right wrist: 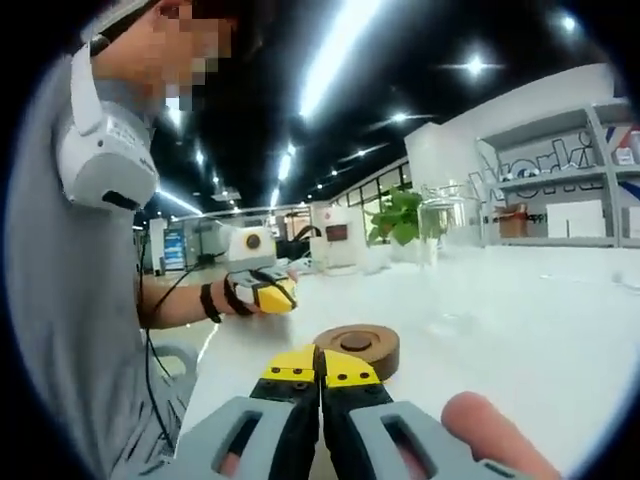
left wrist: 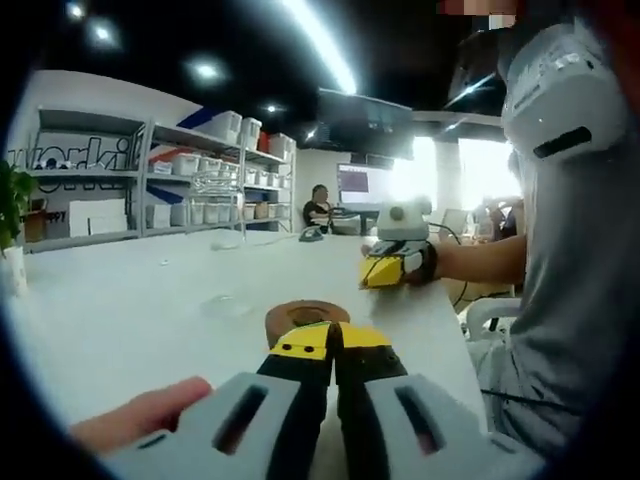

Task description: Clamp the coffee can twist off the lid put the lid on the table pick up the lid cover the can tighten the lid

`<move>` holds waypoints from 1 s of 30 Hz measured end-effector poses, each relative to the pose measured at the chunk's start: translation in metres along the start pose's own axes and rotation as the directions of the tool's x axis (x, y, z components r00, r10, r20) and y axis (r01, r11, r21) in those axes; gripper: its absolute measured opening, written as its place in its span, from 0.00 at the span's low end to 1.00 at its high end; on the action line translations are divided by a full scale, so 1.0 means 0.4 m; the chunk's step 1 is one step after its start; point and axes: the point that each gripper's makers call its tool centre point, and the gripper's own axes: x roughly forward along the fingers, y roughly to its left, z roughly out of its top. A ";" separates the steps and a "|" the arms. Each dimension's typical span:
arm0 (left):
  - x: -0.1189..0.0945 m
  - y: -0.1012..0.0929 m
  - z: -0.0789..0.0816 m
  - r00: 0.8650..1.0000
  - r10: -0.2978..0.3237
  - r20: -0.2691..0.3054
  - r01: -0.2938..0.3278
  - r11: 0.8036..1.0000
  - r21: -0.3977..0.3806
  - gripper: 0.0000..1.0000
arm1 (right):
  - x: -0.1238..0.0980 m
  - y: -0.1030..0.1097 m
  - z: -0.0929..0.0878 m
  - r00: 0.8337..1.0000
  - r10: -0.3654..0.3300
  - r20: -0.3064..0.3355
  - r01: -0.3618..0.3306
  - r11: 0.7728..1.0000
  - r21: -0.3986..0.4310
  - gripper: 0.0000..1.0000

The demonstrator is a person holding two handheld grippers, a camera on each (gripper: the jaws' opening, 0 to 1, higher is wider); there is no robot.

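Note:
A flat brown round lid (left wrist: 305, 318) lies on the white table (left wrist: 150, 300), just past my left gripper (left wrist: 335, 338), whose yellow-tipped jaws are shut with nothing between them. Beyond the lid, the right gripper (left wrist: 385, 270) is held in a person's hand above the table's edge. In the right gripper view the same lid (right wrist: 357, 345) rests close in front of my right gripper (right wrist: 320, 368), also shut and empty. The left gripper (right wrist: 268, 292) hovers further off to the left. I cannot see a can body under the lid.
Metal shelves (left wrist: 200, 170) with white bins line the far wall. A potted plant (right wrist: 400, 218) and a clear glass vessel (right wrist: 445, 225) stand at the table's far end. The person's body (left wrist: 570, 280) sits close on the right. A white chair (left wrist: 490, 315) stands beside the table.

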 end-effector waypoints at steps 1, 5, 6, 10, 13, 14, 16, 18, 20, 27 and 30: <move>-0.001 0.003 -0.005 1.000 0.012 -0.009 -0.012 1.000 0.002 0.00 | 0.001 -0.004 -0.006 1.000 -0.009 -0.011 0.009 1.000 -0.004 0.00; 0.002 -0.012 -0.029 0.998 0.007 -0.062 -0.006 1.000 0.024 0.00 | 0.005 0.001 -0.020 0.999 -0.017 -0.045 0.012 0.994 -0.107 0.00; 0.005 -0.012 -0.034 0.998 0.013 -0.069 -0.010 0.999 0.036 0.00 | 0.007 0.003 -0.028 0.998 -0.019 -0.058 0.012 0.993 -0.119 0.00; 0.003 -0.004 -0.040 0.997 0.020 -0.078 -0.018 0.999 0.031 0.00 | 0.013 0.004 -0.046 0.995 -0.031 -0.095 0.019 0.993 -0.118 0.00; -0.001 0.006 -0.033 0.998 0.027 -0.060 -0.027 1.000 0.007 0.00 | 0.011 0.004 -0.043 0.995 -0.032 -0.090 0.022 0.993 -0.112 0.00; 0.000 0.008 -0.033 0.998 0.030 -0.059 -0.030 1.000 0.003 0.00 | 0.011 0.005 -0.042 0.996 -0.029 -0.089 0.018 0.993 -0.117 0.00; 0.003 0.006 -0.038 0.997 0.026 -0.067 -0.026 1.000 0.005 0.00 | 0.012 0.011 -0.045 0.995 -0.019 -0.098 0.006 0.992 -0.128 0.00; 0.006 0.007 -0.051 0.995 0.036 -0.098 -0.033 0.999 0.036 0.00 | 0.012 0.013 -0.048 0.995 -0.007 -0.103 -0.005 0.993 -0.120 0.00; 0.011 0.005 -0.053 0.993 0.051 -0.106 -0.042 0.995 0.088 0.00 | 0.011 0.010 -0.046 0.995 -0.008 -0.098 -0.004 0.993 -0.115 0.00; 0.008 0.004 -0.039 0.996 0.028 -0.079 -0.025 0.999 0.038 0.00 | 0.010 0.003 -0.043 0.996 -0.016 -0.092 0.006 0.994 -0.113 0.00; 0.009 0.002 -0.043 0.996 0.027 -0.087 -0.024 0.999 0.039 0.00 | 0.009 -0.005 -0.040 0.996 -0.030 -0.086 0.021 0.995 -0.100 0.00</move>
